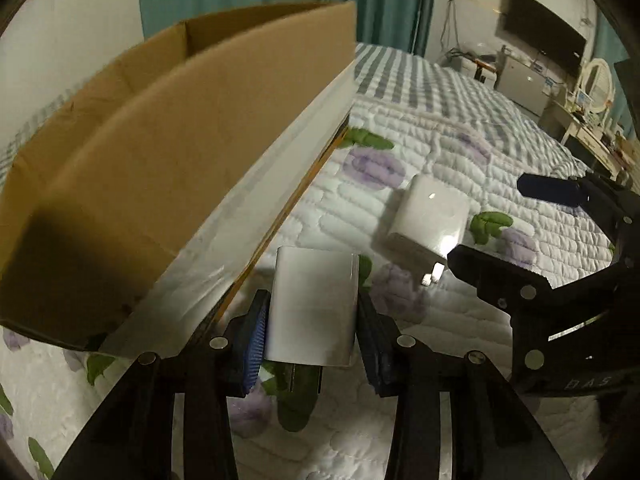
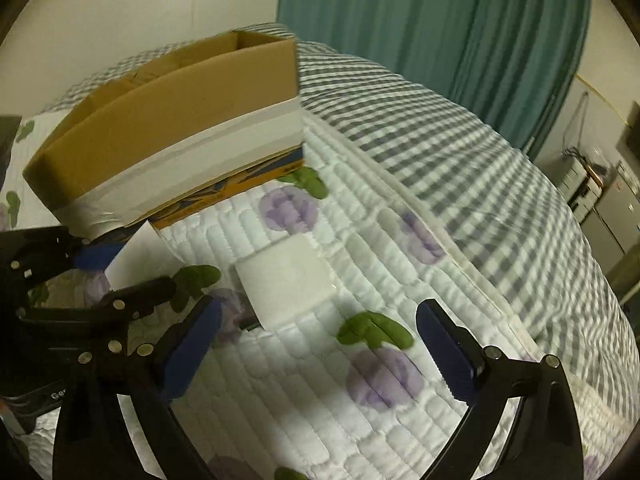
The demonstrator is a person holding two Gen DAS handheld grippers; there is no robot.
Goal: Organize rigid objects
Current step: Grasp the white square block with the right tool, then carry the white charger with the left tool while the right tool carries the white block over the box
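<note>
- My left gripper (image 1: pixel 314 316) is clamped on a white rectangular plastic charger block (image 1: pixel 312 304) just beside the brown cardboard box (image 1: pixel 160 152); I think smooth sides could slip.
- My right gripper (image 2: pixel 320 352) hangs wide and empty, the second white glossy charger (image 2: pixel 286 280) on the quilted floral bedspread (image 2: pixel 360 420) ahead; a soft bed may tilt it.

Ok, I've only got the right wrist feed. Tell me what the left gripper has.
Observer: The left gripper is shut on a white charger, with a pad pressed on each side.
Operator: Give me its prongs.
Observer: They stick out under the body, back toward the left camera.
Operator: Now the second charger's prongs.
Observer: The second charger lies flat on the quilt. Its prongs sit right beside one finger of the open right gripper. I cannot tell whether they touch.
</note>
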